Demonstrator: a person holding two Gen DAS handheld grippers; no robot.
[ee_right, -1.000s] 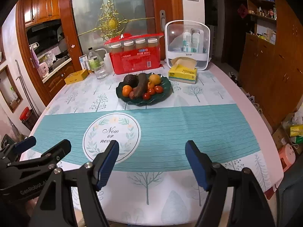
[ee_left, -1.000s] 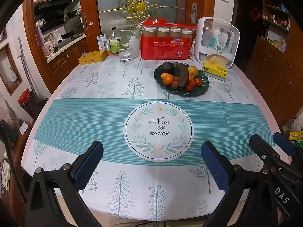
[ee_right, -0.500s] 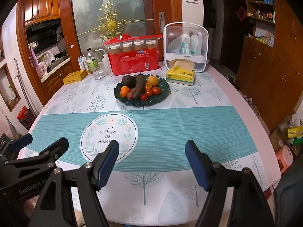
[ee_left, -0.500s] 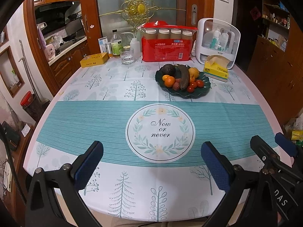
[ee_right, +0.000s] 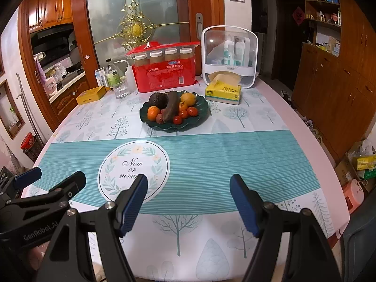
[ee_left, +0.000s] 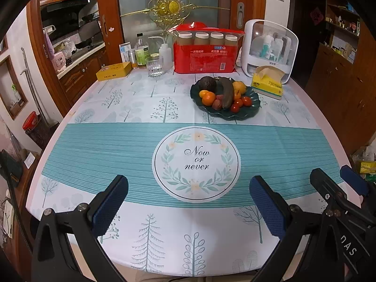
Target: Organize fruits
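Note:
A dark green plate (ee_left: 244, 115) (ee_right: 199, 119) stands at the far middle of the table. It holds an avocado (ee_left: 207, 83) (ee_right: 158, 99), a dark cucumber (ee_left: 227, 92) (ee_right: 171, 105), an orange (ee_left: 208, 99) (ee_right: 153, 113), a yellow fruit (ee_left: 239, 86) (ee_right: 188, 98) and several small red tomatoes (ee_left: 246, 101) (ee_right: 192, 111). My left gripper (ee_left: 188, 202) is open and empty over the table's near edge. My right gripper (ee_right: 189, 202) is open and empty beside it, to its right. Both are far from the plate.
Behind the plate stand a red pack of paper cups (ee_left: 204, 55), a white storage case (ee_left: 270, 49), a yellow tissue box (ee_left: 268, 83), a glass (ee_left: 154, 65), bottles (ee_left: 141, 51) and a yellow tin (ee_left: 114, 71). A patterned tablecloth (ee_left: 117, 145) covers the table.
Both grippers have pulled back and risen slightly, so the plate and table look a little farther away. Both stay open. Nothing on the table has moved.

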